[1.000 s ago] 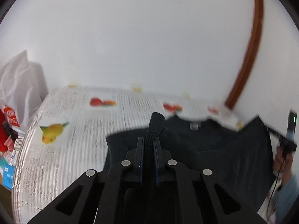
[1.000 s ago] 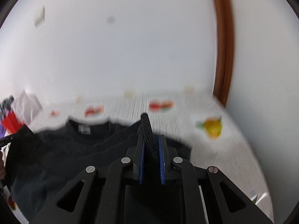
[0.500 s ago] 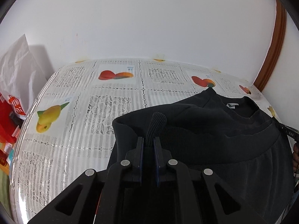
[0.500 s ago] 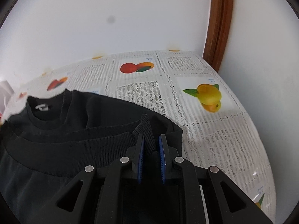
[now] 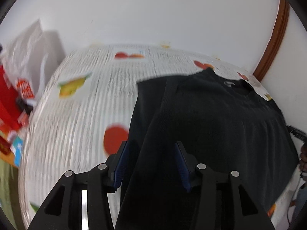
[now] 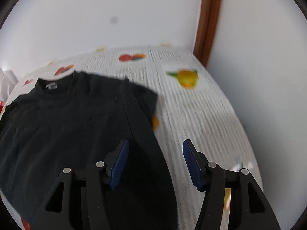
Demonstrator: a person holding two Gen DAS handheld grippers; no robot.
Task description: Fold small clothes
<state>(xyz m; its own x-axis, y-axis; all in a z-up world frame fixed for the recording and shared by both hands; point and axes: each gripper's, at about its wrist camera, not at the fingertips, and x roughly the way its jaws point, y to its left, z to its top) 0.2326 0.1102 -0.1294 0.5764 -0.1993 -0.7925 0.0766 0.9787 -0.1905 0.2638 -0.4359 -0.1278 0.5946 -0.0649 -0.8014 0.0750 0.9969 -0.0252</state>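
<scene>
A black T-shirt (image 5: 220, 118) lies folded in half on the white fruit-print tablecloth (image 5: 80, 115), collar and label toward the far wall. My left gripper (image 5: 151, 145) is open above the shirt's left edge, holding nothing. In the right wrist view the same shirt (image 6: 67, 118) fills the left half. My right gripper (image 6: 155, 143) is open over the shirt's right edge, its left pad above the cloth and its right pad above the tablecloth (image 6: 201, 115). Both views are blurred by motion.
A white plastic bag (image 5: 28, 53) and red packages (image 5: 9, 103) stand at the table's left edge. White walls run behind and to the right of the table, with a brown door frame (image 6: 209, 19) in the corner.
Both grippers were shut on the shirt's ribbed hem and carried it toward the collar. Now both have opened and let the hem go, and have drawn back.
</scene>
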